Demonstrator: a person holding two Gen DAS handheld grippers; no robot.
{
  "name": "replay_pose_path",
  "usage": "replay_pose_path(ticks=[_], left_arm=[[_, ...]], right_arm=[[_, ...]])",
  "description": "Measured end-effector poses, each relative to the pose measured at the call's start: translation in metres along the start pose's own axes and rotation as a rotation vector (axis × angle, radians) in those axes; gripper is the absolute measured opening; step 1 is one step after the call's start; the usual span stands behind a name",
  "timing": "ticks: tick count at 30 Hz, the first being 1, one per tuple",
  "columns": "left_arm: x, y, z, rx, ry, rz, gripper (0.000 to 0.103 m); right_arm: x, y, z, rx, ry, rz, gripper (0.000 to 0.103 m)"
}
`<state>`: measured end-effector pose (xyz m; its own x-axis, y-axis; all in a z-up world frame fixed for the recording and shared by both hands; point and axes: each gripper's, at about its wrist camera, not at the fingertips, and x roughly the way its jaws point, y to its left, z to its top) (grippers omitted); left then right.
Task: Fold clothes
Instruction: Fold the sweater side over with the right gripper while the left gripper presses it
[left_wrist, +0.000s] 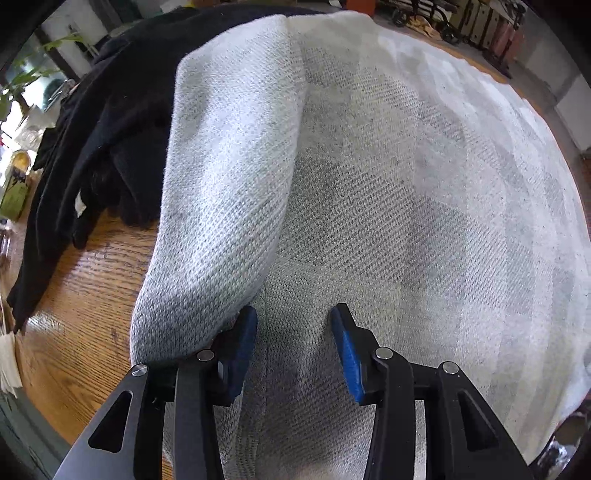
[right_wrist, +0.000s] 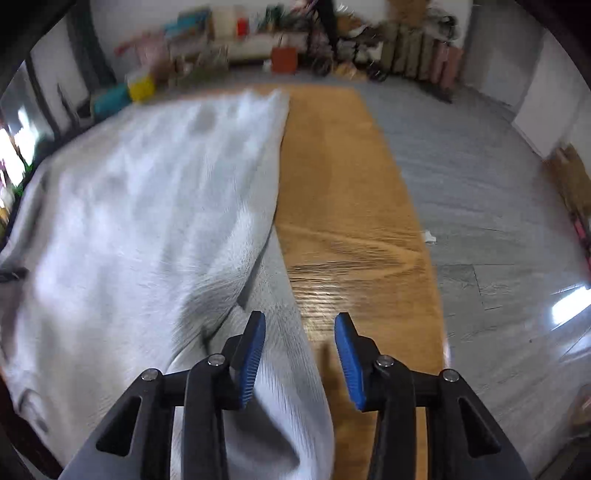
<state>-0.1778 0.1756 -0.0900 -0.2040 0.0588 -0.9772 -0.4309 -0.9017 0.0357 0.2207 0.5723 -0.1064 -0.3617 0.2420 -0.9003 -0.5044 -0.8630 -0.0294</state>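
A light grey knit garment (left_wrist: 388, 192) lies spread over the wooden table (left_wrist: 85, 280). One part of it (left_wrist: 221, 206) is folded over along the left side. My left gripper (left_wrist: 293, 317) is open, low over the garment, with the folded edge against its left finger. In the right wrist view the same grey garment (right_wrist: 147, 221) lies to the left, blurred by motion. My right gripper (right_wrist: 300, 325) is open and empty above the garment's right edge and the bare table (right_wrist: 343, 221).
A pile of black clothing (left_wrist: 99, 140) lies on the table at the left of the grey garment. Bottles and a plant (left_wrist: 14, 184) stand at the far left. Grey floor (right_wrist: 498, 221) lies beyond the table's right edge, with room clutter at the back.
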Motion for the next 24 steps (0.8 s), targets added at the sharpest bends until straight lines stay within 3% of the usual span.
replay_pose_path(ticks=[4,5,6,8,15,19,21,24], left_arm=[[0.002,0.003,0.006,0.002,0.014,-0.003,0.046],[0.002,0.004,0.006,0.000,0.012,-0.003,0.046],[0.002,0.005,0.007,-0.001,0.011,-0.003,0.046],[0.003,0.007,0.008,-0.004,0.008,-0.005,0.046],[0.004,0.014,0.014,-0.007,0.004,-0.007,0.046],[0.004,0.017,0.017,-0.004,0.004,-0.008,0.046],[0.005,0.019,0.019,-0.006,0.009,-0.011,0.046],[0.000,0.014,0.024,-0.003,0.040,-0.040,0.045]], right_arm=[[0.032,0.008,0.014,-0.009,0.051,0.008,0.042],[0.032,0.009,0.014,-0.020,0.032,0.011,0.035],[0.032,0.010,0.013,-0.027,0.033,0.027,0.018],[0.029,0.008,0.011,-0.008,0.021,0.020,0.005],[-0.011,-0.042,-0.009,0.176,-0.136,0.043,0.004],[-0.026,-0.071,-0.021,0.284,-0.167,-0.097,0.001],[-0.027,-0.098,-0.038,0.362,-0.131,-0.010,0.001],[-0.030,-0.084,-0.040,0.243,-0.119,0.019,0.009]])
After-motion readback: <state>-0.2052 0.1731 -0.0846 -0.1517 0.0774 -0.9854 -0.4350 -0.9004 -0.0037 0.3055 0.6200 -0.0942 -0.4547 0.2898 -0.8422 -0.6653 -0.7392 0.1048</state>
